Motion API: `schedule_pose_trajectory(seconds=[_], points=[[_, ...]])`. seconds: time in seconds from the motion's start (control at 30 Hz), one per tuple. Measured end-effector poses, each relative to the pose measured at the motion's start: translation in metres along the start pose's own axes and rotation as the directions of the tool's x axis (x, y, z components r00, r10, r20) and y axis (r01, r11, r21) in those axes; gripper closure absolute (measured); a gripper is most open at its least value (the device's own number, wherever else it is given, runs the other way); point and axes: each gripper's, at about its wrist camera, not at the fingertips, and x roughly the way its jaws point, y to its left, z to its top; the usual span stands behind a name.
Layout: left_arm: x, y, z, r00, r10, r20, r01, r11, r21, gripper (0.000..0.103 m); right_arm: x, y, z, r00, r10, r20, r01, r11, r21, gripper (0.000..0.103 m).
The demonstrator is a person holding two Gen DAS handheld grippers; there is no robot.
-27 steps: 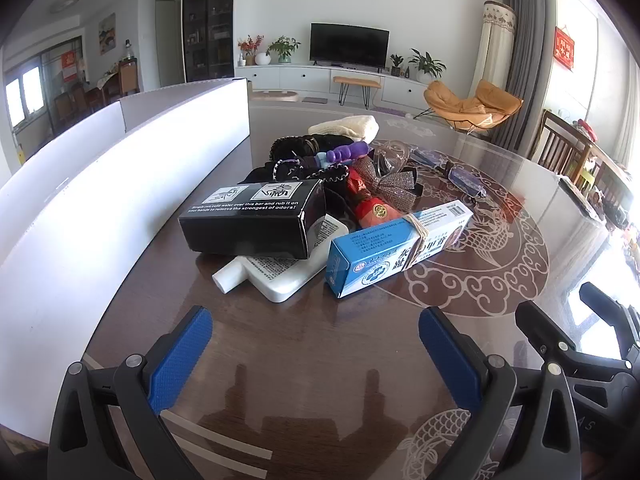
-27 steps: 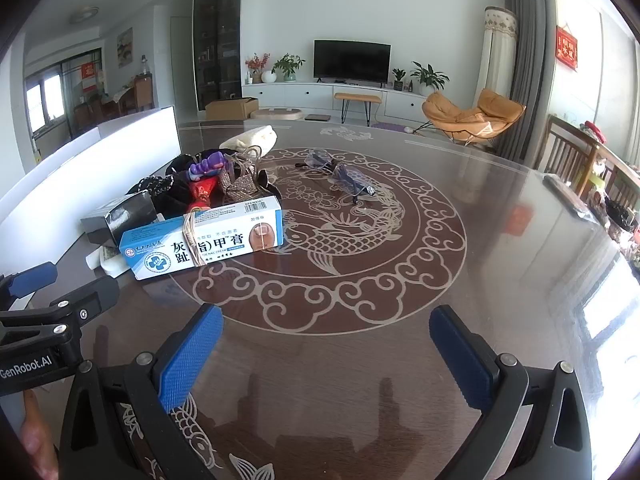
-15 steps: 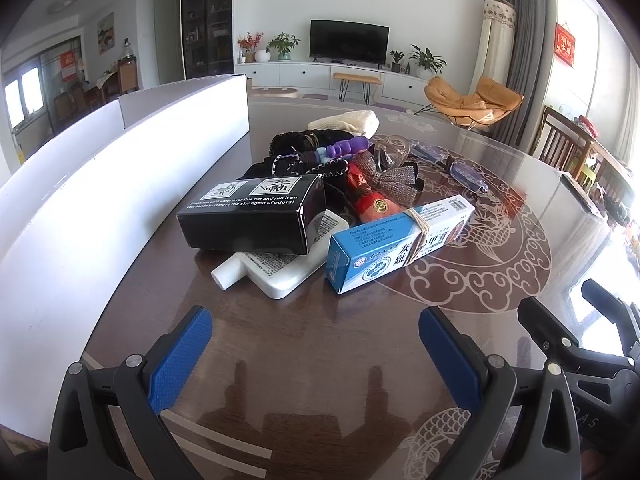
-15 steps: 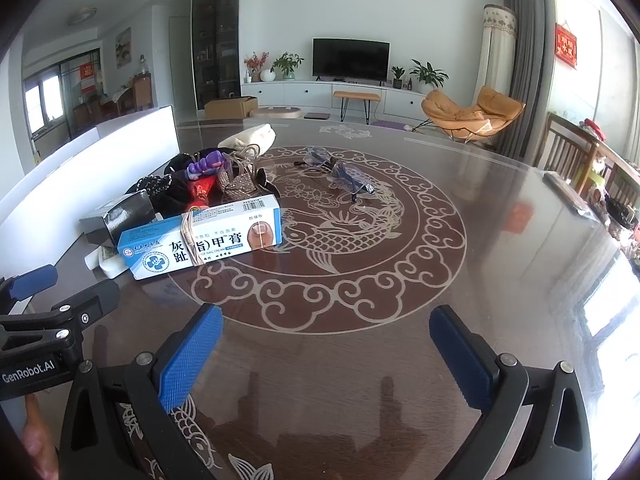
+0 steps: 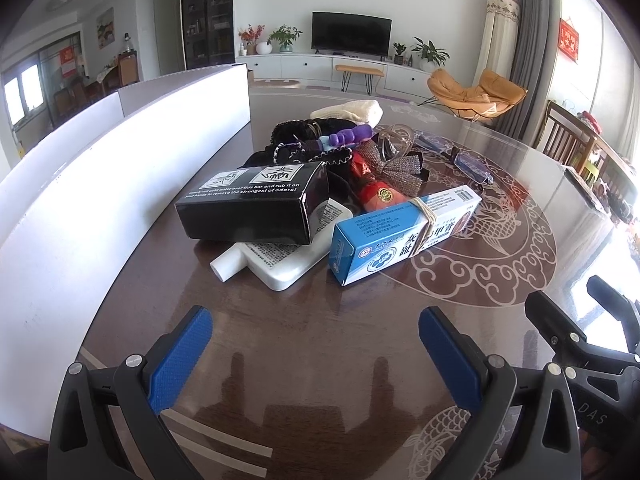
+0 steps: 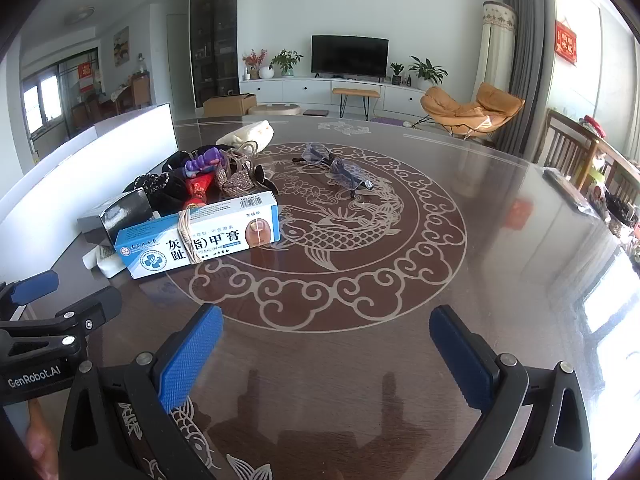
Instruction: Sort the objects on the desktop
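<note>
A pile of desktop objects lies on the dark round table. A black box rests on a white flat bottle. A blue-and-white ointment box with a rubber band lies beside them; it also shows in the right wrist view. Behind are a red pouch, a glittery bow, a purple toy, black lace items and a cream cloth. Glasses lie apart. My left gripper is open and empty, short of the pile. My right gripper is open and empty.
A white storage box with tall walls stands along the table's left side. The table carries a pale fish-and-cloud pattern. Wooden chairs stand at the right. The right gripper's side shows in the left wrist view.
The left gripper has moved slightly closer to the pile. The right gripper has barely moved. Both stay open.
</note>
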Motion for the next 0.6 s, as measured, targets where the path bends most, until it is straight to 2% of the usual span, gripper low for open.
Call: schedule_pose_trajectory(seconds=[0.6], points=[[0.014, 0.002, -0.002, 0.998, 0.024, -0.058, -0.024, 1.000, -0.009, 0.000, 0.003, 0.000, -0.001, 1.000, 0.001, -0.004, -0.001, 1.000, 0.005, 0.000]])
